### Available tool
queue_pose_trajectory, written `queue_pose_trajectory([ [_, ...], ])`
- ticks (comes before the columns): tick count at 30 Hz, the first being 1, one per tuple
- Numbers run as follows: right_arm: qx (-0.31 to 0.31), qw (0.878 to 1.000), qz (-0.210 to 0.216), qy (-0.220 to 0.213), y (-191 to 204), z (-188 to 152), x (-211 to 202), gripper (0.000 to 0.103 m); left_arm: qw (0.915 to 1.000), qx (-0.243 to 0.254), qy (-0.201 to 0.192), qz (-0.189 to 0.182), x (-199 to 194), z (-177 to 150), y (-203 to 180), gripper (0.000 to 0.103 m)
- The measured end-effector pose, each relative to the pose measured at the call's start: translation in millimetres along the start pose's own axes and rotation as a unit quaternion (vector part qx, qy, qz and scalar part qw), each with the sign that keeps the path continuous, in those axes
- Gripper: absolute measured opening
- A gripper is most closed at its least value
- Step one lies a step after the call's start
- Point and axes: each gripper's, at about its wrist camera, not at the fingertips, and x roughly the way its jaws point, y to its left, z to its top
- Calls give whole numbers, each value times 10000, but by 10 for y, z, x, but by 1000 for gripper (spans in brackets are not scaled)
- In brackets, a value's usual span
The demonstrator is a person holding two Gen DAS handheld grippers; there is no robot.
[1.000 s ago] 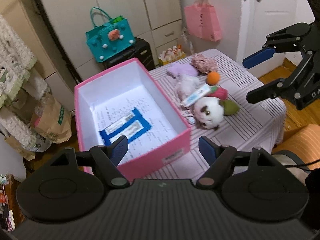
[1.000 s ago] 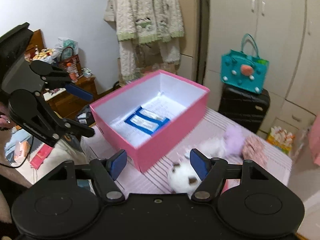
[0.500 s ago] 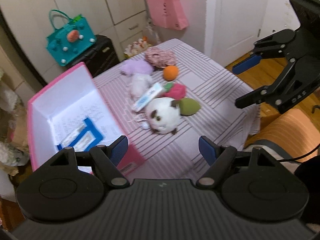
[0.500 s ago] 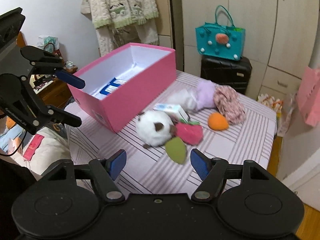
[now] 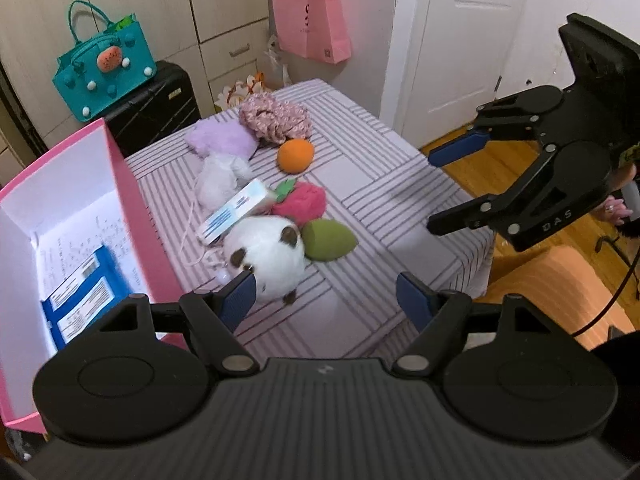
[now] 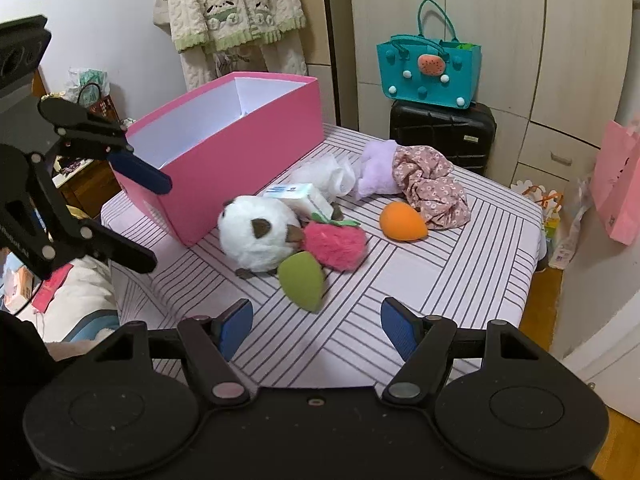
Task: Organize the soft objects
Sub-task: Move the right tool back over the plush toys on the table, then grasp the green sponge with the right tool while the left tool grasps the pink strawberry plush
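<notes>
Both the left gripper [image 5: 326,296] and right gripper [image 6: 316,326] hang with jaws spread wide, holding nothing. The soft toys (round white plush [image 6: 256,236], fuzzy pink strawberry [image 6: 338,244], green sponge egg [image 6: 302,280]) cluster mid-surface on the striped table [image 6: 440,280], beside the open pink cardboard box [image 6: 224,156] along its edge.

Beige wardrobe doors [image 6: 520,40], white door [image 5: 452,40], wooden floor [image 5: 480,168].

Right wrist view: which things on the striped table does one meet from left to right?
Pink cardboard box → white round plush toy → green egg-shaped sponge → orange egg-shaped sponge → pink floral fabric scrunchie.
</notes>
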Motion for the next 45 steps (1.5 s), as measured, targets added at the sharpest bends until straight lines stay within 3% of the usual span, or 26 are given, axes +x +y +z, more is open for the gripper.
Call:
queue_pose_trajectory([
  [6,-29,9992,-46,-402,-168,-28,56,75,9993,-82,-317,-189,183,0,-174,73],
  [11,149,9992,-12,-377,-329,-6,200,75,9977,-254,-601,-187,355,0,-286,72],
  [15,228,9992,227,-245,-421,21,367,75,9972,-357,-650,36,542,-25,-339,68],
  [22,294,9972,667,-157,-489,95,605,75,9940,-465,-651,752,863,-74,-380,64],
  [28,435,9948,915,-39,-561,228,803,75,9924,-565,-675,855,968,-124,-432,56],
  [33,548,9929,1057,51,-610,345,1004,75,9879,-479,-733,1277,1083,-130,-480,56],
  [38,584,9907,1222,155,-621,425,1207,75,9887,-558,-582,1265,1194,-120,-475,56],
  [45,466,9902,1283,311,-592,431,1410,75,9843,-580,-701,1515,1300,-125,-491,56],
])
